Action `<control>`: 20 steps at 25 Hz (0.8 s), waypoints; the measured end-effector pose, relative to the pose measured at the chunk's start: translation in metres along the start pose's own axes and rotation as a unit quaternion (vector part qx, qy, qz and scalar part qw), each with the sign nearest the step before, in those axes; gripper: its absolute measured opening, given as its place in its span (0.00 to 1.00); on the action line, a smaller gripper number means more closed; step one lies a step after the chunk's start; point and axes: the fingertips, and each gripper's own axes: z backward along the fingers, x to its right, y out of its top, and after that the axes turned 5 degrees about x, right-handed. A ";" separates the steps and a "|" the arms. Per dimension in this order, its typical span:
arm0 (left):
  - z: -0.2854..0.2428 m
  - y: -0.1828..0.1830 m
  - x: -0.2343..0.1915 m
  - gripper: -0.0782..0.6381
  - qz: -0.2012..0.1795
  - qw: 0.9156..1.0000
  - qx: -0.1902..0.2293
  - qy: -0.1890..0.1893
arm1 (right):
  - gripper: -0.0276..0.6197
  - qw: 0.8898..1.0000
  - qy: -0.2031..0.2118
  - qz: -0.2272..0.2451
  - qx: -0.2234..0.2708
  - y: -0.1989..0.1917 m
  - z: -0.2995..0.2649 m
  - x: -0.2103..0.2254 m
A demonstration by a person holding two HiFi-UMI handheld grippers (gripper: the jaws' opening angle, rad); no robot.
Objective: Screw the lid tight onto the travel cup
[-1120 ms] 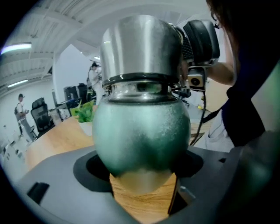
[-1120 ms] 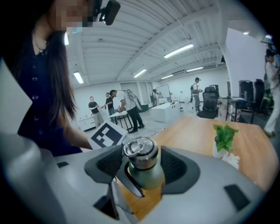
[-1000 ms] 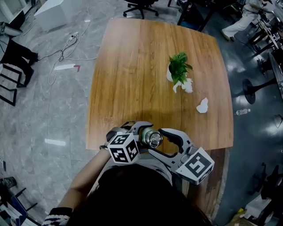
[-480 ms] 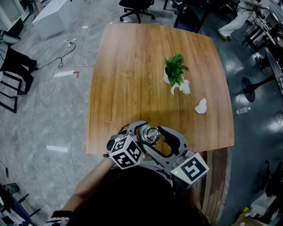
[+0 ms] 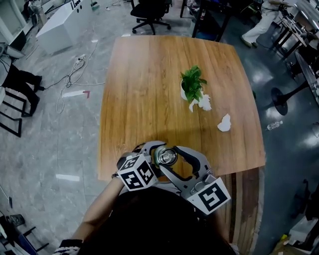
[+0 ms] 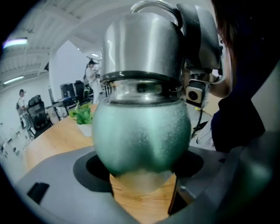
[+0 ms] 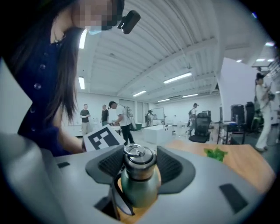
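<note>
A green travel cup [image 6: 142,135] with a steel lid [image 5: 166,157] stands upright over the near edge of the wooden table [image 5: 144,89]. My left gripper [image 5: 157,155] is shut on the cup's green body, which fills the left gripper view under the lid [image 6: 142,43]. My right gripper [image 5: 170,160] reaches in from the right. Its ribbed pads [image 7: 173,165] flank the lid [image 7: 139,159], and the jaws are closing on it, very close to its sides. The left gripper's marker cube [image 7: 104,138] shows behind the cup.
A small potted plant [image 5: 192,87] and a crumpled white scrap [image 5: 225,123] sit on the table's right half. An office chair [image 5: 152,10] stands beyond the far edge. People stand in the background of the right gripper view.
The right gripper has swung in toward the cup, its marker cube moving left and nearer me, and its jaws have narrowed around the lid. The left gripper keeps its hold.
</note>
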 end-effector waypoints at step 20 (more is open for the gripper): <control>0.019 -0.003 -0.001 0.65 0.018 1.000 -0.005 0.025 | 0.42 1.000 0.009 -0.023 -0.011 -0.001 -0.011 -0.013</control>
